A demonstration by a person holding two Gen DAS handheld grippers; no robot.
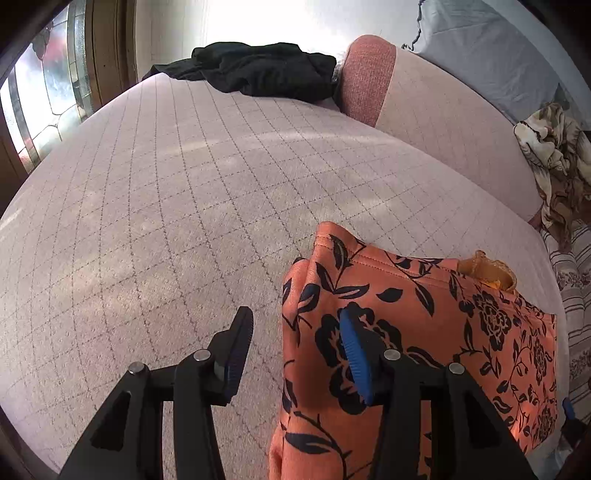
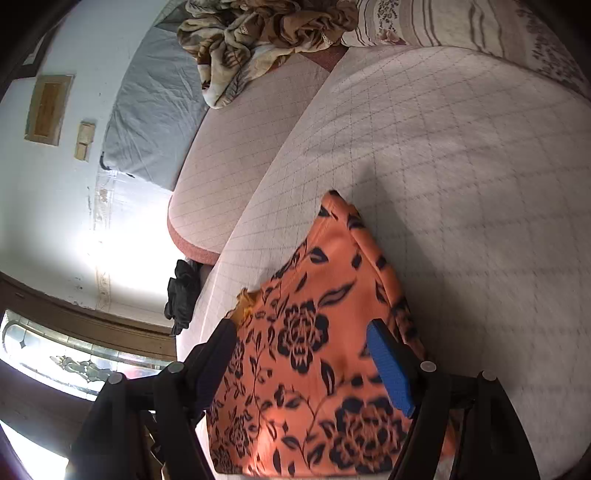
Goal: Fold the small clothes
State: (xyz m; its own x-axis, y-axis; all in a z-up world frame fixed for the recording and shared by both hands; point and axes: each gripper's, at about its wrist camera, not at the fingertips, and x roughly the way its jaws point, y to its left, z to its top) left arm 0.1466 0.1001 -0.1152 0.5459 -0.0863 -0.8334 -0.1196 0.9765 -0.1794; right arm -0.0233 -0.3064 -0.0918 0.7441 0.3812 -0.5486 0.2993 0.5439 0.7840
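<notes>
One big quilted bed (image 1: 155, 206), and one orange floral garment (image 1: 424, 332) lies near its edge, partly folded by the look of it. One black garment (image 1: 258, 70) is heaped at the far end, one brown blanket (image 2: 258, 33) off to the side. Left gripper (image 1: 295, 354) and right gripper (image 2: 306, 354) are both spread wide, gripping nothing. Risk: pinch only the top layer and the fold drags apart, or the cloth slides off the edge.

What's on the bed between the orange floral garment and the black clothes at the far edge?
Nothing: in the left wrist view only bare quilted cover stretches from the orange floral garment to the black clothes.
</notes>
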